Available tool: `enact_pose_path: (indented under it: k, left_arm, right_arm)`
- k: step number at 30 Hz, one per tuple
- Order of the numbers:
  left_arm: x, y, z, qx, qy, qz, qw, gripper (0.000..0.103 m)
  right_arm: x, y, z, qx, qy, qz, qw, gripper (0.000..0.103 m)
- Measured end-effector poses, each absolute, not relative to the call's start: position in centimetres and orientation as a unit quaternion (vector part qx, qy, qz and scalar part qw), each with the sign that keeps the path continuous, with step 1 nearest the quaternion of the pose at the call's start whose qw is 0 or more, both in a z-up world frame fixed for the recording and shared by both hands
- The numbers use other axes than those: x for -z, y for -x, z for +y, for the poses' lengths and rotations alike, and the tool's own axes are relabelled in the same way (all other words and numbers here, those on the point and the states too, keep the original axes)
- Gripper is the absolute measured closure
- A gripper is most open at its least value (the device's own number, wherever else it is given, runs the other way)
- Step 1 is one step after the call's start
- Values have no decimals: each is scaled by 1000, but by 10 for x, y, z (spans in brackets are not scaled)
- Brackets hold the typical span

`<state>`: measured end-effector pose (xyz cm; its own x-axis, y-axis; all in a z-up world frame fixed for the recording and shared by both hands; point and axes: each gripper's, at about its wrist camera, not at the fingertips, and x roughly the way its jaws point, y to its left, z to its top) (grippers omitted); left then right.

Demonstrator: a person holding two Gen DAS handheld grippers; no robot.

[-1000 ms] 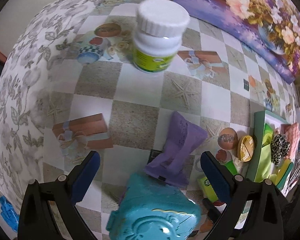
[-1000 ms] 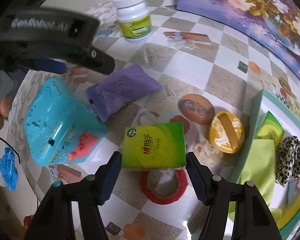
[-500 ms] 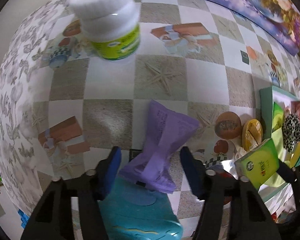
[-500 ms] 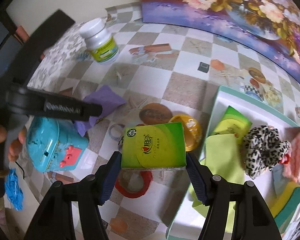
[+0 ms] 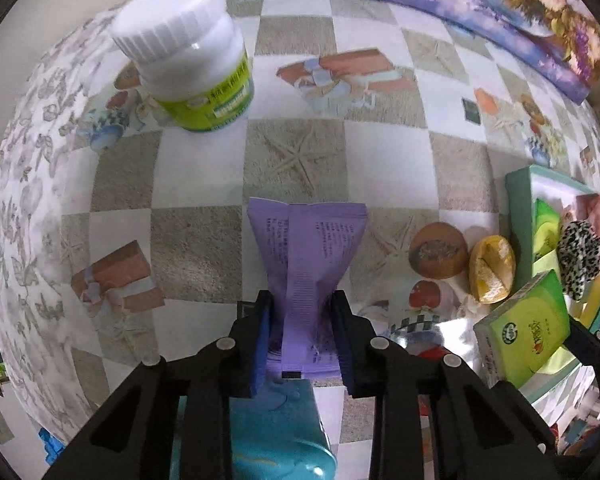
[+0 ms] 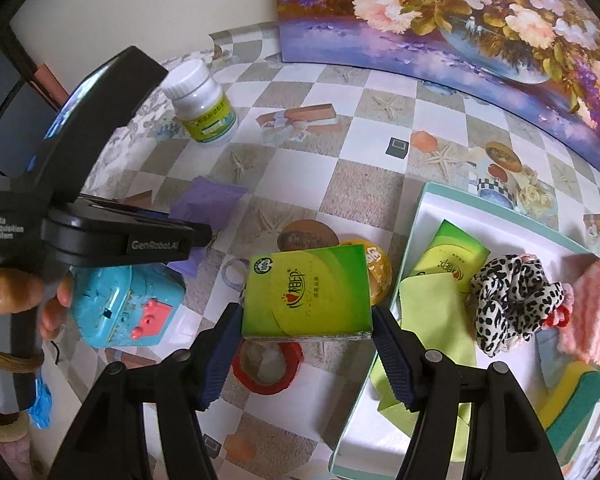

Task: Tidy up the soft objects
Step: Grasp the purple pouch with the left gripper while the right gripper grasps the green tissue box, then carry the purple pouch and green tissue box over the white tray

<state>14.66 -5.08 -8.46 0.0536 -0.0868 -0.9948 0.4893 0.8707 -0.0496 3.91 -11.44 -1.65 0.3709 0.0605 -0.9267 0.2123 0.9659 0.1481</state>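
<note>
At the lower centre of the left wrist view, the left hand-held gripper [image 5: 302, 332], wide apart a second ago, is closing on the purple pouch [image 5: 306, 256] lying on the tabletop [image 5: 204, 240], pinching its near end. The right hand-held gripper [image 6: 306, 330] is staying clamped on the green tissue pack [image 6: 308, 292], now nearer the tray [image 6: 380, 380] at lower right. Both soft items look ready for it.

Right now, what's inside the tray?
In the teal tray: a green tissue pack, green cloth, leopard scrunchie, pink knit item and yellow-green sponge. Anything beneath them is covered.
</note>
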Motion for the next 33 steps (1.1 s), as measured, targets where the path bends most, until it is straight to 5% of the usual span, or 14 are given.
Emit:
enact_pose_path:
  k: [15,33]
  left_arm:
    - [0,-111,-38,260,-75,591,760,73]
    - [-7,-24,-126,342,-89,565,746,73]
  right_arm:
    - [-13,-10,-151,83,-155,523,834,35]
    - [-30,70,-272,214,-250,476,816,35]
